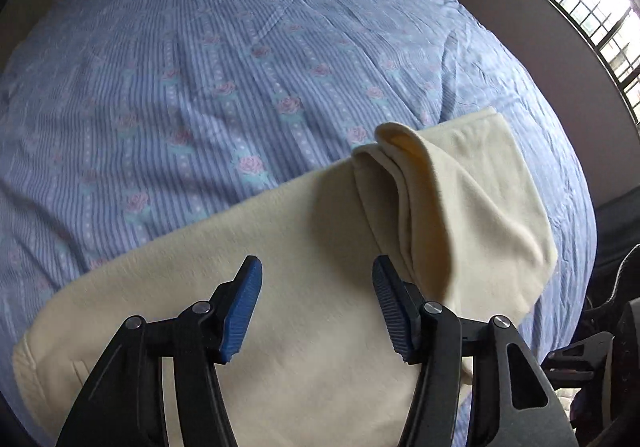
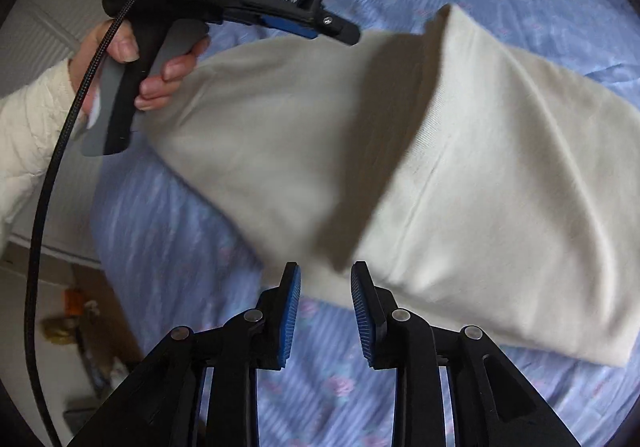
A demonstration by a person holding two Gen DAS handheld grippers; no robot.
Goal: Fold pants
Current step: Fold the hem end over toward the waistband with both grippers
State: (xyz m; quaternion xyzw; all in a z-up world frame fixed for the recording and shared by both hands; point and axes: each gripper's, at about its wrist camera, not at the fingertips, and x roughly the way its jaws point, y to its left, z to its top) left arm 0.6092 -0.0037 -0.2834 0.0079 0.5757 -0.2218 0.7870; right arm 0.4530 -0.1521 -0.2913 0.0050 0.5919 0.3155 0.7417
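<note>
The bed (image 1: pixel 200 67), covered by a blue striped sheet with a rose print, carries the cream pants (image 1: pixel 280 307), which lie along its near edge. In the left wrist view one end of the pants is doubled back over the body of the garment at about two o'clock from the picture's middle, its top layer standing up in a loose curl rather than lying flat. In the right wrist view the same folded-over layer sits toward three o'clock, with a shadowed fold edge running across the cloth.

The step in hand appears to be the release after a lengthwise fold, with the folded end just laid down. The next move probably calls for flattening the raised curl, or for taking a fresh grip on an end for a second fold.

The left hand-held gripper (image 1: pixel 318 307) stands half open over the pants, with nothing between its blue pads (image 1: pixel 242 311). The right hand-held gripper (image 2: pixel 326 317) is released too, narrowly parted above the fold's near edge and gripping no cloth.
</note>
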